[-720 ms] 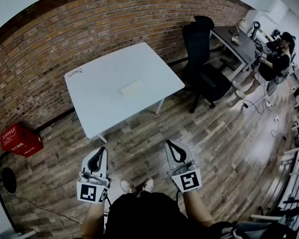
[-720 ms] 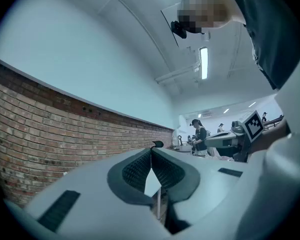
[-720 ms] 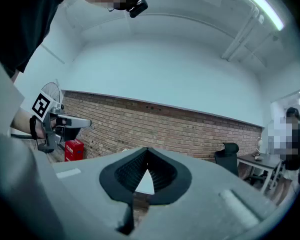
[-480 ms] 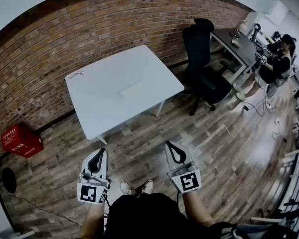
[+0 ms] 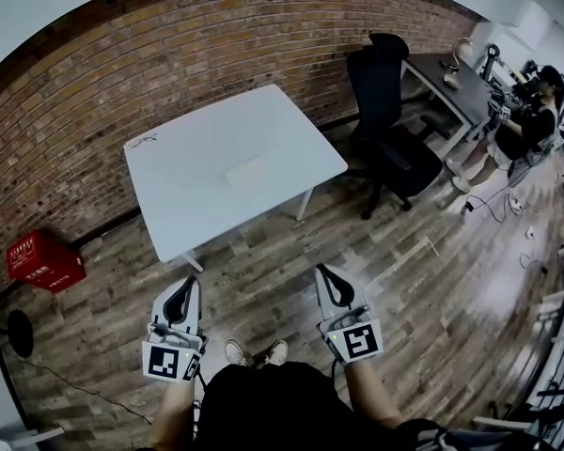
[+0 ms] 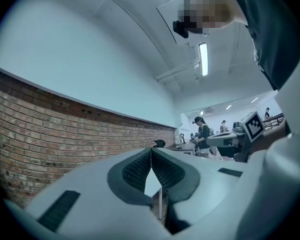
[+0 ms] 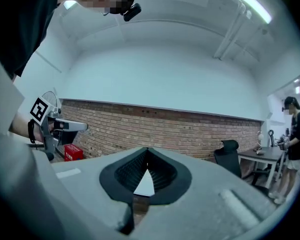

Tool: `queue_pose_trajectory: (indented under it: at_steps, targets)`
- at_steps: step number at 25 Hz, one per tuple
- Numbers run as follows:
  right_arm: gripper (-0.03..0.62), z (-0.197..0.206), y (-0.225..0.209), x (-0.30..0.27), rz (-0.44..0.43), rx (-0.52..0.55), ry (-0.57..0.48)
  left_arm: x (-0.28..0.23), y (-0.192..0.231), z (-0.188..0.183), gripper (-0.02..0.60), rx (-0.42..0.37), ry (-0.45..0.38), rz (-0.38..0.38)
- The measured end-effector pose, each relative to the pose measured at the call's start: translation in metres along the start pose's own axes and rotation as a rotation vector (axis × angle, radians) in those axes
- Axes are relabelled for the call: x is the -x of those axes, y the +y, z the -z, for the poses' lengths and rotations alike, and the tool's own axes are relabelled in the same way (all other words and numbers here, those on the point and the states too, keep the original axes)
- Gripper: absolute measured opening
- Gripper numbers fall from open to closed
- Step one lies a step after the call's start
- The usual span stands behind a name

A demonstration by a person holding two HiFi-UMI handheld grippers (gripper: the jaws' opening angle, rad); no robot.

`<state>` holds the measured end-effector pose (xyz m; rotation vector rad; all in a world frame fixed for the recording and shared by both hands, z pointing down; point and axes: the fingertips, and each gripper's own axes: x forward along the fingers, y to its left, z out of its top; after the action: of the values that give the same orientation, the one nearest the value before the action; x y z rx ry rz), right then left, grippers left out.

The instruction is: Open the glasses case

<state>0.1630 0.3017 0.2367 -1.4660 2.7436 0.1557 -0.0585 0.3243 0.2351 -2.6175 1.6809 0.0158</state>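
Grippers: left gripper (image 5: 189, 287) and right gripper (image 5: 322, 272) are held closed, empty, lower centre, judged pre-approach | Case: glasses case (image 5: 247, 170) is laid on tabletop (image 5: 197, 139), upper centre, well apart.

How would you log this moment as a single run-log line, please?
stage: before approach | left gripper: shut, empty | right gripper: shut, empty | glasses case: on white table, untouched

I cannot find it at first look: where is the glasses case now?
In the head view, the glasses case lies near the middle of the white table, which stands by the brick wall, left of the black office chair.
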Motion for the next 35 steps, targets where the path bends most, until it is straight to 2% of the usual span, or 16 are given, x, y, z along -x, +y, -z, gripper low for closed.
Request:
queue_pose_trajectory:
  at_steps: [3,10,19,25,30,35]
  targets:
    - [0.003,0.011,-0.012,0.014,0.004,-0.022,0.01,-0.003,-0.008,0.005,0.011,-0.017,0.013,-0.018]
    - [0.003,0.056,-0.033,0.036,-0.008,-0.048,0.151,-0.008,-0.012,0.018,0.011,-0.005,0.026,-0.055]
    - [0.003,0.059,-0.059,0.004,0.021,-0.052,0.121,-0.063,-0.001,0.04,0.011,0.048,0.046,-0.001]
    - [0.003,0.084,-0.078,-0.051,0.027,-0.046,0.229,-0.121,0.039,0.045,0.011,0.05,0.042,0.023]
    - [0.003,0.071,-0.086,-0.128,-0.005,-0.023,0.159,-0.163,0.089,0.06,0.011,0.091,0.062,0.003]
    - [0.003,0.069,-0.084,-0.187,-0.022,0.004,0.211,-0.198,0.129,0.064,0.011,0.12,0.066,0.027]
